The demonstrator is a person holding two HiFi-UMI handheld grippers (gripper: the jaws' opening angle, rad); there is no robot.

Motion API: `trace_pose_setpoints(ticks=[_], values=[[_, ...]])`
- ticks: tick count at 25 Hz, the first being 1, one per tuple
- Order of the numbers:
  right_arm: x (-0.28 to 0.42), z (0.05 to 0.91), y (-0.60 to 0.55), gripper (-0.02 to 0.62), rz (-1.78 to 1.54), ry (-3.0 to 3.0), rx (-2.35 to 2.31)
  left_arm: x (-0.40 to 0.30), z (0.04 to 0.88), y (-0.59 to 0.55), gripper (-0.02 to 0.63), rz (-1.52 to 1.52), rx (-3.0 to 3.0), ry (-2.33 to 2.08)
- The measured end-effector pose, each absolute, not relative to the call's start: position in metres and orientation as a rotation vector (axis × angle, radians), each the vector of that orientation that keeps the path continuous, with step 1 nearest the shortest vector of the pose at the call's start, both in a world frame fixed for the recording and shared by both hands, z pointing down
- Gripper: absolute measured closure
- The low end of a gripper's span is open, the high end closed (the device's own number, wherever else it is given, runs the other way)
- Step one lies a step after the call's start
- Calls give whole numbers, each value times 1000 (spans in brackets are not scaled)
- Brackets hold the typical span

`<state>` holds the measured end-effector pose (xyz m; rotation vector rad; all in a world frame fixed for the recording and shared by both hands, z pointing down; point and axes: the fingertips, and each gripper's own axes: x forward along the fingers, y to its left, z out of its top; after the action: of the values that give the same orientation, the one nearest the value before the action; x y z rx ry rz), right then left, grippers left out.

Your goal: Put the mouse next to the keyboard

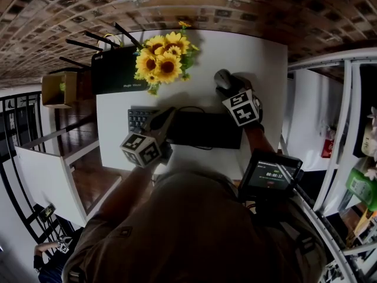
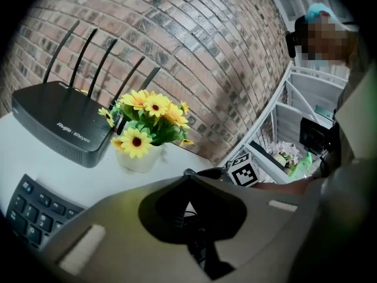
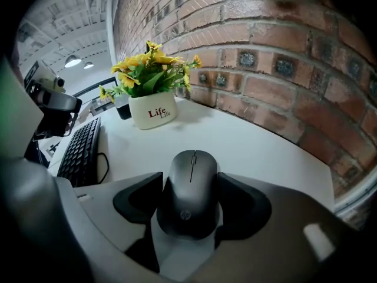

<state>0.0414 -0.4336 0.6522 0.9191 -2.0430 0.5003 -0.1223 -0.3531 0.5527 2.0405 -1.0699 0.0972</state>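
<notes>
Squarely within the jaws of the right hand-held gripper (image 3: 189,181), mouse (image 3: 189,196), clamped by both sides, keyboard (image 3: 82,149) apart at left

Mouse (image 3: 191,200) gripped between tongs (image 3: 189,181), on table (image 3: 259,143).

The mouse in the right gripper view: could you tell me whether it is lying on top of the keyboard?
No, the mouse sits on the white table, with the keyboard lying apart at its left.
</notes>
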Motion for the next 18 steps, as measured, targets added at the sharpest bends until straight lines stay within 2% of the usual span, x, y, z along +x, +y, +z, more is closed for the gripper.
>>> trace_pose_setpoints(ticks=[18], values=[[79, 594, -401, 291, 473, -2022, 1188, -92, 526, -340, 604, 81, 2184, -901]])
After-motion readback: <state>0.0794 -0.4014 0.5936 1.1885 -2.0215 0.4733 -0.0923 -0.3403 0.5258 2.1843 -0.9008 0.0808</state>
